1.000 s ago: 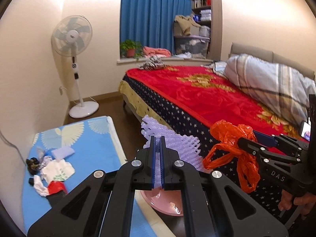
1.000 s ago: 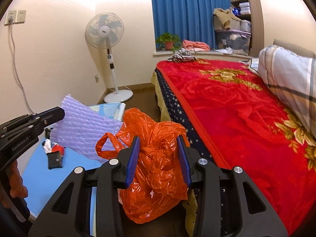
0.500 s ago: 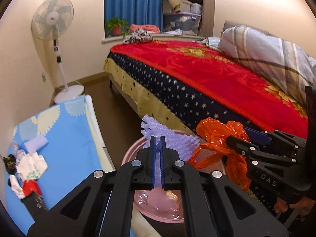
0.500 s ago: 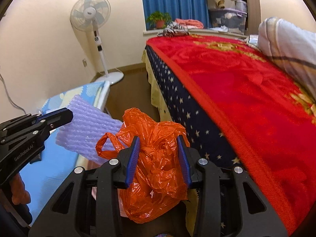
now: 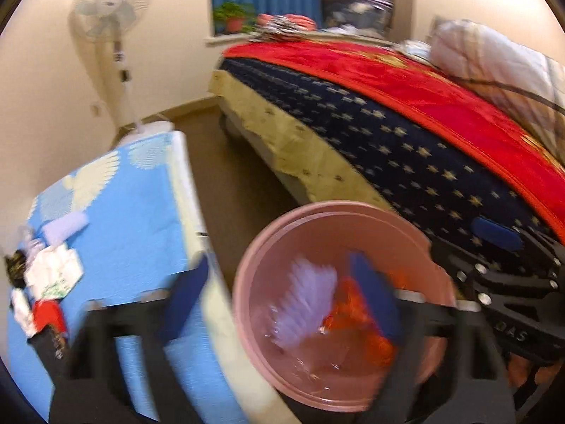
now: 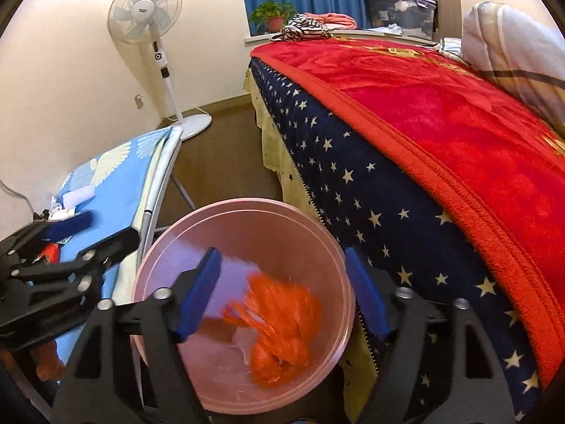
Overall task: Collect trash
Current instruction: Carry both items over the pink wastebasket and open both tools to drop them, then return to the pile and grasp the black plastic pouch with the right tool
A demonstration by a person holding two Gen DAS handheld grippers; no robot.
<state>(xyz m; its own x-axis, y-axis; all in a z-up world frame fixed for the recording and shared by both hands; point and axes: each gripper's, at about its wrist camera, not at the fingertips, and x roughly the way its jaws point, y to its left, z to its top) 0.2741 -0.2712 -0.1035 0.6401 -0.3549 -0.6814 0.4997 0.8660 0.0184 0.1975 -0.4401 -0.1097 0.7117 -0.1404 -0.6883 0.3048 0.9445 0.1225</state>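
A pink round bin [image 5: 247, 282] stands on the floor between a blue-topped table and the bed. My left gripper [image 5: 279, 300] hovers over it, jaws opening, its pads off the purple foam net [image 5: 303, 304], which drops blurred into the bin. My right gripper [image 6: 282, 293] is also over the bin [image 6: 169, 233], jaws opening, and the orange plastic bag [image 6: 282, 321] falls free below its pads. The orange bag [image 5: 356, 321] lies beside the foam in the left wrist view. Each gripper shows in the other's view: the right gripper [image 5: 469, 251] and the left gripper [image 6: 93, 235].
More litter [image 5: 49, 275] lies at the near left of the blue-topped folding table [image 5: 134, 233]. A bed with a red blanket [image 6: 459, 134] fills the right. A standing fan [image 6: 155, 35] is by the wall. Brown floor runs between table and bed.
Both grippers sank over the pink bin and tilted downward. Their jaws went from shut on the foam net and the orange bag to spread wide, and both pieces dropped into the bin.
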